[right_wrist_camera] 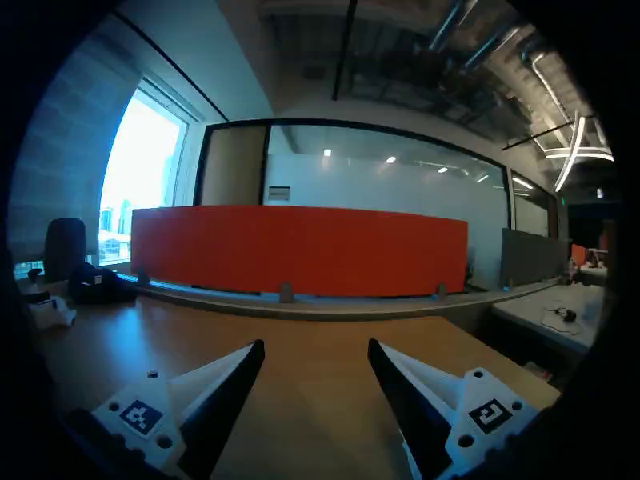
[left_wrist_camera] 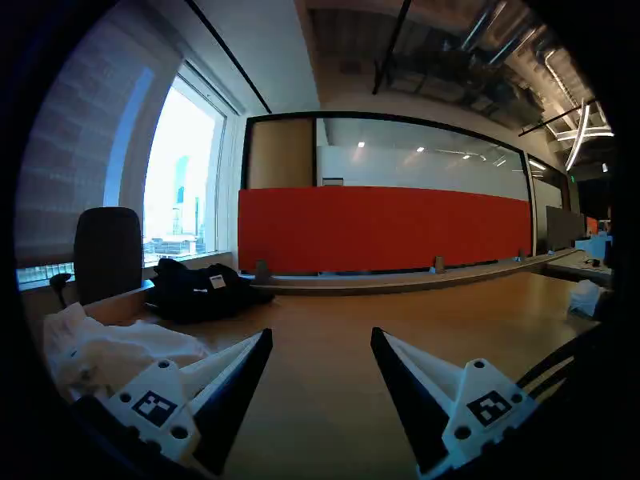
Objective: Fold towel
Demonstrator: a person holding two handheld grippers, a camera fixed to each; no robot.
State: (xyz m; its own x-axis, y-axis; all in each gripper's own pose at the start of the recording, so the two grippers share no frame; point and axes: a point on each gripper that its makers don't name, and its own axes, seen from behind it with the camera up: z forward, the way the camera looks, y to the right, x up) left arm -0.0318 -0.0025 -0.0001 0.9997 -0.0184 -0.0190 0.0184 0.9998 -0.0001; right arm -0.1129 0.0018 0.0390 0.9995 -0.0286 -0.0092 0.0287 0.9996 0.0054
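Towel: crumpled white cloth towel (left_wrist_camera: 112, 352), lower left of the left gripper view, heaped on the wooden counter (left_wrist_camera: 336, 400).
Nearer: left gripper (left_wrist_camera: 320, 332); right gripper (right_wrist_camera: 314, 344) sits well apart.
Jaws: both wide, empty.

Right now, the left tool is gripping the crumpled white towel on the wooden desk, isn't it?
Not gripping. In the left gripper view the left tool is open and holds nothing; the crumpled white towel lies on the wooden desk off to its side.
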